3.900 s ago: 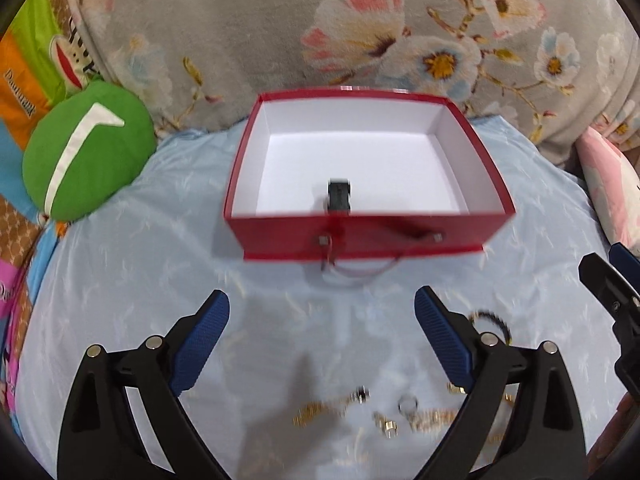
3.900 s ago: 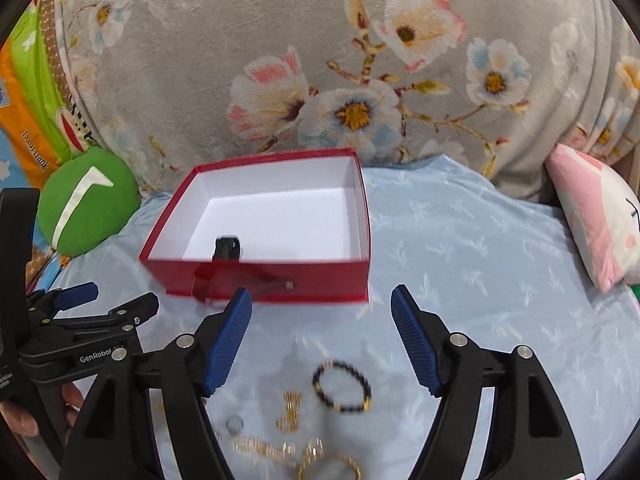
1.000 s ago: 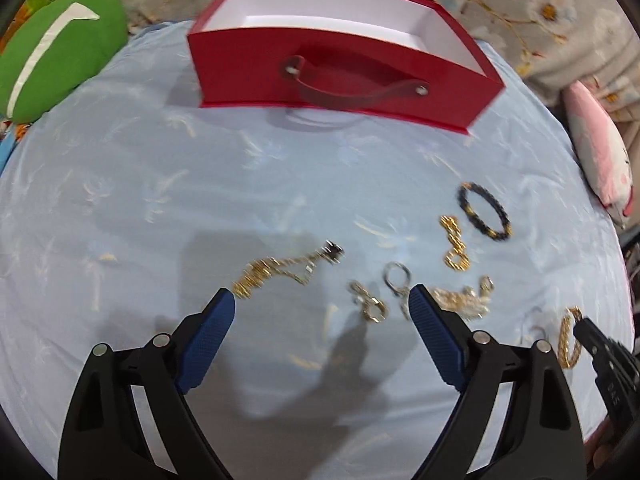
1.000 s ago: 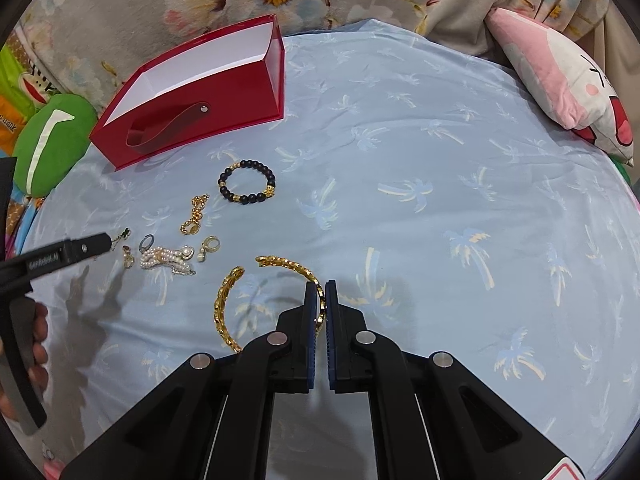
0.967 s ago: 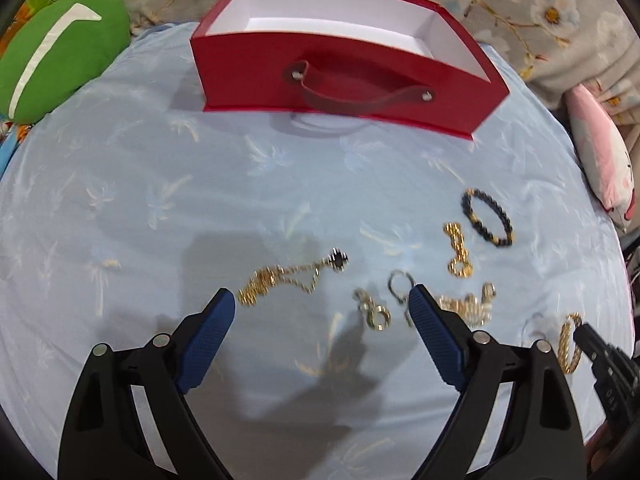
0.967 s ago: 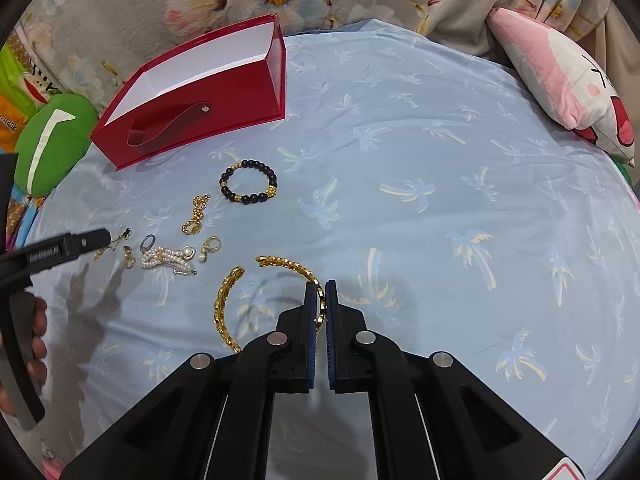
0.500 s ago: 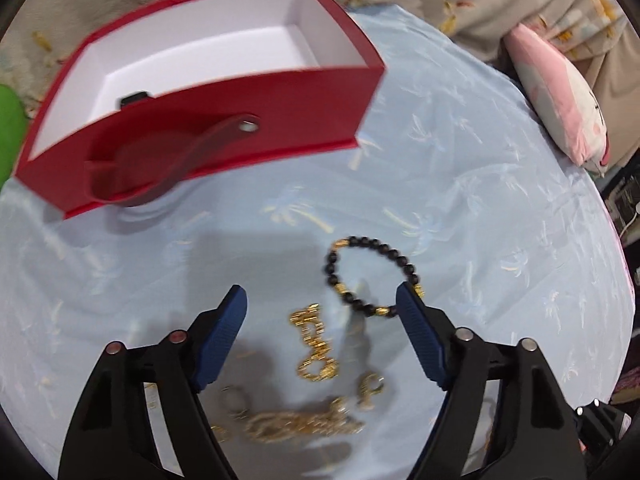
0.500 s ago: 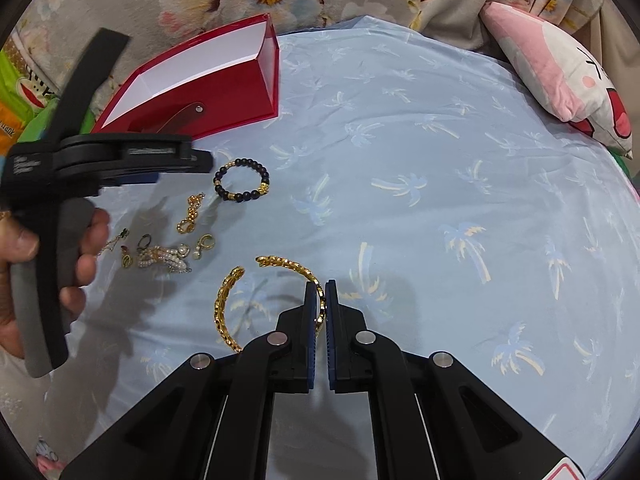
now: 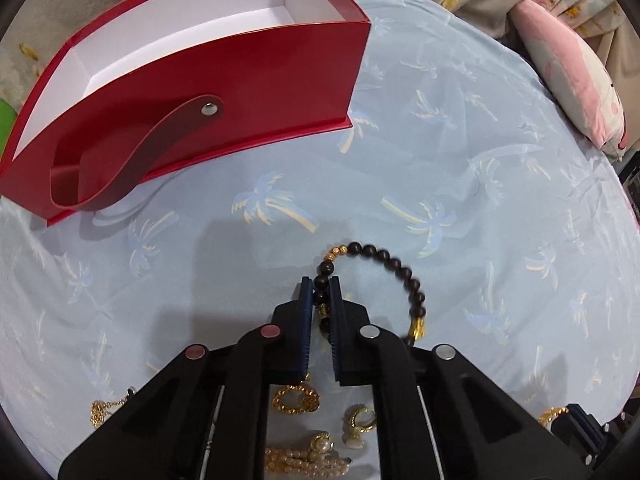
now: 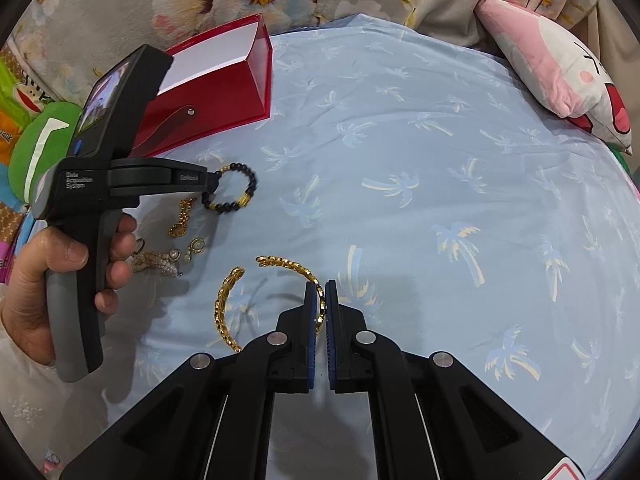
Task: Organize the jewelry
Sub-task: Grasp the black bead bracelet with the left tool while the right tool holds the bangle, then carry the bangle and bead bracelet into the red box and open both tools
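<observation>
Jewelry is spread on a pale blue sheet [image 10: 400, 128] printed with palm trees, in front of an open red box [image 9: 248, 68] with a white inside and a dark red strap handle [image 9: 132, 152]. The surface under the sheet cannot be told.

A dark beaded bracelet [image 9: 384, 264] with a few gold beads is caught by the left tool [image 9: 321, 292] — its blue pads have just been closing and are now clenched on the near side of the bead loop, with beads seen between them. The rest of the loop curves away to the right and lies on the sheet. In the right wrist view the same tool [image 10: 210, 184] is seen from the side, held by a hand [image 10: 52, 280] around its grey grip, its tip at the bracelet [image 10: 236, 188], near the box [image 10: 224, 92].

A gold chain bracelet [image 10: 256, 292], open at its clasp, is gripped by the right tool [image 10: 320, 296]; the pads are pressed together on the right-hand stretch of the chain, while the remainder lies curved on the sheet to the left.

Between the two bracelets, a short gold chain piece [image 10: 182, 216], a pearl piece [image 10: 160, 260] and a small gold earring [image 10: 197, 246] lie close together — untouched by either tool. A pink plush pillow [image 10: 560, 80] rests at the far right edge, and a green cushion [image 10: 40, 144] at the left.
</observation>
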Available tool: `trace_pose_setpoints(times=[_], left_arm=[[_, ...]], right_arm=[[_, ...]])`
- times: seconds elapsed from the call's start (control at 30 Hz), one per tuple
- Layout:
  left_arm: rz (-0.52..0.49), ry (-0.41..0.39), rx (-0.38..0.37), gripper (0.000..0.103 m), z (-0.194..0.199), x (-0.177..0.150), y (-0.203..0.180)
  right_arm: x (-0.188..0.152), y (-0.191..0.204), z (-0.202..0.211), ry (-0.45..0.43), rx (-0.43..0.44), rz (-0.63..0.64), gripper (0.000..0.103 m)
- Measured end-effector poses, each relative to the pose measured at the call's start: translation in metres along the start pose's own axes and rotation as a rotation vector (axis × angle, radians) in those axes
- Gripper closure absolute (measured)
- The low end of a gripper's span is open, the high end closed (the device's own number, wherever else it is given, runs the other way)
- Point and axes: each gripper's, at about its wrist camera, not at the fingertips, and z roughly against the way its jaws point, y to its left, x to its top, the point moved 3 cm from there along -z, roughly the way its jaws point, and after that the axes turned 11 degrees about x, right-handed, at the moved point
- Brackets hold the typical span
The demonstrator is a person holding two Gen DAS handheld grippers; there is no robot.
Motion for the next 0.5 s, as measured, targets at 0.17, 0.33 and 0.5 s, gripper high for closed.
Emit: trace_pose_setpoints(times=[0.17,0.33,0.5], left_arm=[[0.03,-0.064,0.021,0.096,0.029,-0.008,0.02],[0.086,-0.117,0.023,0.096,0.069,-0.024,0.054],[0.147,-0.154,0.038,0.096,0.102,-0.039,0.094]], right_arm=[[0.011,-0.001,-0.001,-0.014,-0.005,0.004,0.099],[0.032,0.009,-0.003,-0.046,0.006,0.026,0.099],[0.05,0.03,-0.004,-0.071,0.032,0.065,0.1]])
